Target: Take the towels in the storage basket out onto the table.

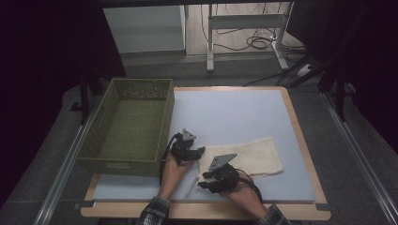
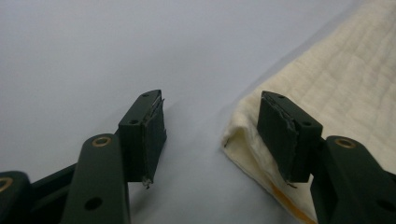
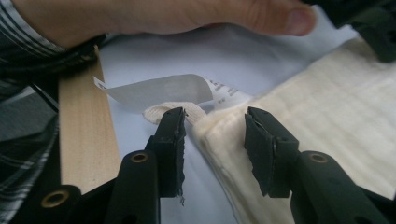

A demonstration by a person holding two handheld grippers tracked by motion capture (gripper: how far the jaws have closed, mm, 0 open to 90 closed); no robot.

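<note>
Both claws gape over corners of the folded cream quilted cloth (image 1: 244,159): left claw (image 2: 210,135) and right claw (image 3: 215,149) straddle edges ungripped, so closing may pinch only the top layer or the white care label (image 3: 159,91).

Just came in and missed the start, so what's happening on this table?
A person works a folded cream cloth on the light grey mat with two hand-held claws. The left claw sits open at one corner of the cloth, one pad over its edge. The right claw is open too, straddling the corner beside the white care label. Neither grips yet. A green woven basket stands to the left.
</note>
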